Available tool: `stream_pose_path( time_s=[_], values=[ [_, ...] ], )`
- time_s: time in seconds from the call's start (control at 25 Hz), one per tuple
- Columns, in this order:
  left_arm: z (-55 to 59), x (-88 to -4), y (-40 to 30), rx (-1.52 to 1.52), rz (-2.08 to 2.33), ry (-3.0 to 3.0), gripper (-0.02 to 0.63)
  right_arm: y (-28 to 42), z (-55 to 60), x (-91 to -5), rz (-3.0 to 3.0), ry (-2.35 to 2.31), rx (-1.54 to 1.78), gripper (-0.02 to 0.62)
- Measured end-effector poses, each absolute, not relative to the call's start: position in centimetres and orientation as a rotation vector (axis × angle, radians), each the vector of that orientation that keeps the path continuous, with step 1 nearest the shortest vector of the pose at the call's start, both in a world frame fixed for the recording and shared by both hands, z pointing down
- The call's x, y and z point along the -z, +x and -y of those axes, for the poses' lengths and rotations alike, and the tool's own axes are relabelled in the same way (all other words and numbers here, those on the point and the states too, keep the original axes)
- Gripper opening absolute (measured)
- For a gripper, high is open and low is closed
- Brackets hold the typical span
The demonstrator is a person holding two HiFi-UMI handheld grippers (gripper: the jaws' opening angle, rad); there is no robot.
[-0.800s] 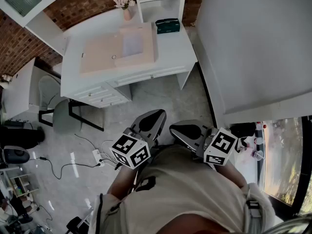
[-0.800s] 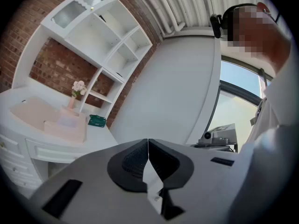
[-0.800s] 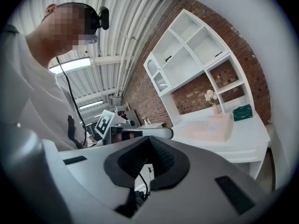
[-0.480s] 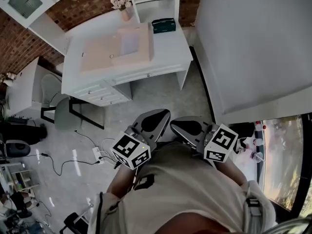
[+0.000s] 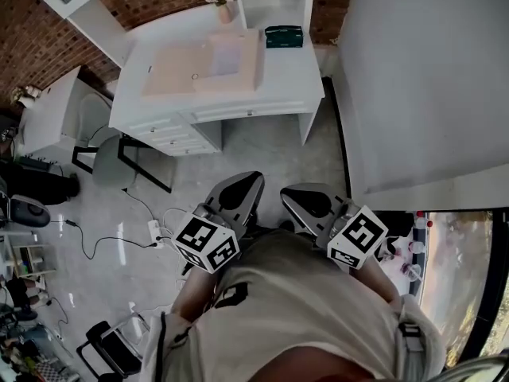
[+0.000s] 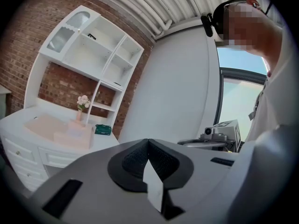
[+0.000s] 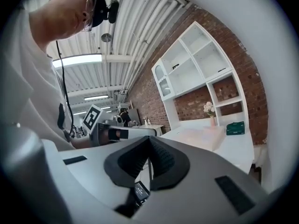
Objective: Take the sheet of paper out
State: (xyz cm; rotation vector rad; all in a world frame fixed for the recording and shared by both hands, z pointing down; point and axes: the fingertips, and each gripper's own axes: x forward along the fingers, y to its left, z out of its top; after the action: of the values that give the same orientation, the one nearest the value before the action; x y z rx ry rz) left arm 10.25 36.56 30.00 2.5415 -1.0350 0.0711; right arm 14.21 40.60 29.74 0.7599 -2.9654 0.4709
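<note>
Head view: the left tongs point(image 5: 238, 193) and right tongs point(image 5: 306, 204) sit close to the person's body, well apart from the bench point(image 5: 278, 86). There a pale sheet point(image 5: 227, 58) seems to lie in a beige tray point(image 5: 179, 78) toward the back edge.

Left gripper view: the left tongs point(image 6: 148, 143) are pressed together, empty.

Right gripper view: the right tongs point(image 7: 149, 141) are likewise closed on nothing.

The task looks unstarted, with the approach, the grasp and the pull-out all left to do.

Pale beige shirt point(image 5: 294, 309); grey left gripper point(image 5: 250, 183) and right gripper point(image 5: 290, 197), black-padded fingers point(image 6: 135, 160), black-and-white marker cubes point(image 5: 207, 241).
</note>
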Motion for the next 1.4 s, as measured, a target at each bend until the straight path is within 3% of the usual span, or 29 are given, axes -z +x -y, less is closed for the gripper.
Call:
stream_pose_path(
  time_s=[0.28, 0.52, 1.4],
  values=[
    [-35.5, -29.9, 11.0, -0.074, 0.973, 2.559, 0.017, 14.4, -39.9, -29.7, 2.889, 0.84, -0.324, 0.018],
    [-33.3, -30.4, 10.8, -0.057, 0.904, 2.581, 0.017, 15.0, -37.5, -29.8, 2.916, 0.979, -0.413, 0.018],
    [-23.6, -30.9, -1.4, 0.071, 0.906, 2.495, 0.017, 5.0, -27.0, -31.2, 2.704, 1.097, -0.448, 0.018]
  ],
)
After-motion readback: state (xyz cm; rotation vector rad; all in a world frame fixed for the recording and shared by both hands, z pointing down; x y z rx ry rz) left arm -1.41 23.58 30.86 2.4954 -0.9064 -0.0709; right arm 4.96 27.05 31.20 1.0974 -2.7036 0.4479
